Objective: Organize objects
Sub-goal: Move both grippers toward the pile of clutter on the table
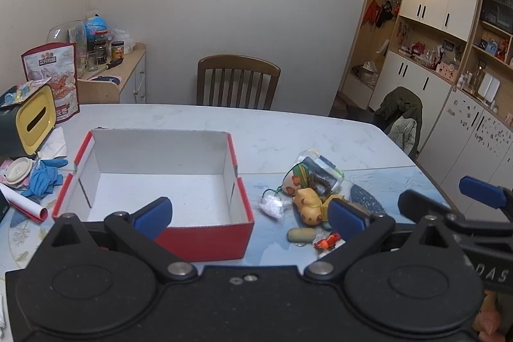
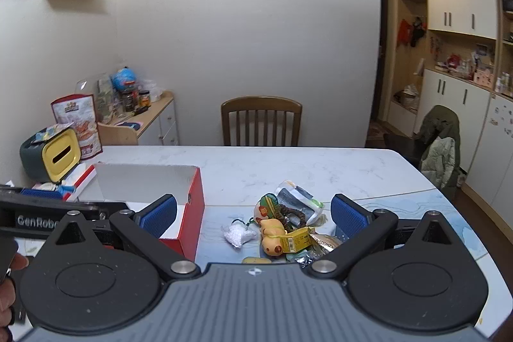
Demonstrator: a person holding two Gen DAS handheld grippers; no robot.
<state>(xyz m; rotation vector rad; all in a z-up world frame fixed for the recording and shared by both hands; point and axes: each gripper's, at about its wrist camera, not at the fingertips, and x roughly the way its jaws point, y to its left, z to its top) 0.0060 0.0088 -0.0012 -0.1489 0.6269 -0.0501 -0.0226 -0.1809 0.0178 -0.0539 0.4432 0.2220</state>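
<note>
- Left wrist view: the left gripper [image 1: 250, 215] hangs with its blue pads spread wide and nothing between them, above the near red wall of an open cardboard box [image 1: 160, 181] that stands empty on the pale worktop [image 1: 288, 130].
- A heap of small objects [image 1: 312, 188] lies on the worktop just right of the box: a yellow animal toy [image 1: 308, 205], a white crumpled packet [image 1: 272, 205], a clear wrapped packet [image 1: 322, 172], a green oval piece [image 1: 301, 234] and a small orange toy [image 1: 327, 242].
- At the right edge the right gripper [image 1: 449, 201] comes in, its body lettered "DAS".
- A red snack pouch [image 1: 54, 72] with unreadable print stands behind a yellow-faced tissue holder [image 1: 32, 120]; blue gloves [image 1: 45, 178] lie to the box's left.
- Right wrist view: the right gripper [image 2: 253, 215] is likewise wide open and empty, over the objects [image 2: 282, 220].
- A yellow barcode tag [image 2: 295, 241] lies against the animal toy [image 2: 272, 236]; a gold wrapper [image 2: 325, 241] reads "ZHOUSH".
- The box [image 2: 192, 207] sits to the left; the left gripper's [image 2: 41, 197] body reads "GenRob", with fingers [image 2: 14, 263] beside it.
</note>
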